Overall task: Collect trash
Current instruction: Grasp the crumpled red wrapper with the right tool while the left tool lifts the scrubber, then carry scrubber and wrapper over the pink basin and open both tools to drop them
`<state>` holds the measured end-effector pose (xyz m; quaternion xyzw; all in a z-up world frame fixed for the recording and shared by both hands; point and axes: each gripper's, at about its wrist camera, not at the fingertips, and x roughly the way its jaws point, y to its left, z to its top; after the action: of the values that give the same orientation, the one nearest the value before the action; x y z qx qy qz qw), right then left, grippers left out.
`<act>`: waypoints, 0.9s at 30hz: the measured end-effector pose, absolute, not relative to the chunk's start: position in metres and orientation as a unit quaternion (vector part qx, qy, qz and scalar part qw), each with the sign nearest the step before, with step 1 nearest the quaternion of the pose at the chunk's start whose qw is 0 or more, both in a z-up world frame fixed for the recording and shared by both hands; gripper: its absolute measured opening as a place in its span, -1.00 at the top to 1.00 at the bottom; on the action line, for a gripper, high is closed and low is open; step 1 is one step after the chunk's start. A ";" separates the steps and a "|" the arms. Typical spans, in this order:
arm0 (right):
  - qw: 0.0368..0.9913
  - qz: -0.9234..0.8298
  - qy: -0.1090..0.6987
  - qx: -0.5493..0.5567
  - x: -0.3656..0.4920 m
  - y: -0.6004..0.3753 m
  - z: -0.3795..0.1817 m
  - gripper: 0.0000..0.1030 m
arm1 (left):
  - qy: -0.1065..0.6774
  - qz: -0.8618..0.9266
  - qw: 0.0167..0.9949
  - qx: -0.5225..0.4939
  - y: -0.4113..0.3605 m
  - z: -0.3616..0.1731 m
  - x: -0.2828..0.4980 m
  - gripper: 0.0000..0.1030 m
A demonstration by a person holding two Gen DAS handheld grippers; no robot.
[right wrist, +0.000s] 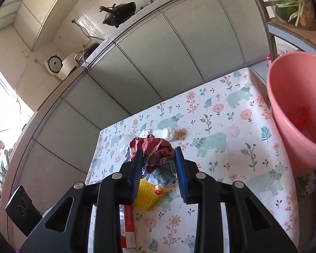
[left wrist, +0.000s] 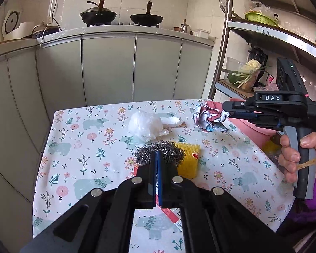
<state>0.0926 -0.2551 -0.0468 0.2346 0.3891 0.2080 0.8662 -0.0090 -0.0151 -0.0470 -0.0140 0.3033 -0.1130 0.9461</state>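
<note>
A pink plastic bucket [right wrist: 295, 113] stands at the desk's edge, to the right of the right gripper [right wrist: 159, 168]; its smooth, flaring wall holds something red near the bottom, too dim to make out. The right gripper's blue ribbed pads are narrowed onto a crumpled paper ball [right wrist: 158, 158], dark red, white and teal, and the ball hangs clear of the desk [right wrist: 221, 147] between them. In the left wrist view the same ball [left wrist: 210, 118] sits at the tip of that gripper [left wrist: 226, 110], whose black body carries a small label reading "DAS", with a person's hand [left wrist: 295, 158] wrapped around its grey handle. The left gripper [left wrist: 157, 162] is fully closed, its blue pads pressed together with nothing between them. Just beyond its tips lies a wiry steel scouring ball [left wrist: 160, 152], grey and tangled, touching a yellow ridged sponge [left wrist: 188, 162] with a small red sticker on it, unreadable. Farther ahead lie a crinkled clear plastic bag [left wrist: 145, 126] and a chunk of white foam [left wrist: 171, 121]. Under the left gripper a flat red and white packet [left wrist: 172, 217] shows print too small to read. The desk wears a glossy cloth printed with bears, flowers and leaves.
</note>
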 end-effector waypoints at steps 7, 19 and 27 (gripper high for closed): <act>0.883 0.187 0.363 0.231 0.074 -0.280 -0.036 0.40 | 0.277 -0.115 0.954 -0.003 -0.021 -0.027 -0.013 1.00; 0.925 0.153 0.296 0.183 0.045 -0.299 -0.005 0.40 | 0.230 -0.131 0.964 0.001 -0.035 0.012 -0.006 1.00; 0.945 0.108 0.260 0.164 0.031 -0.321 0.006 0.40 | 0.210 -0.164 0.964 0.003 -0.064 0.033 0.012 1.00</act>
<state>0.0309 -0.3207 0.0062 0.1635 0.2603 0.1079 0.9454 0.0123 -0.0640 0.0329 0.0027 0.2101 -0.1645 0.9637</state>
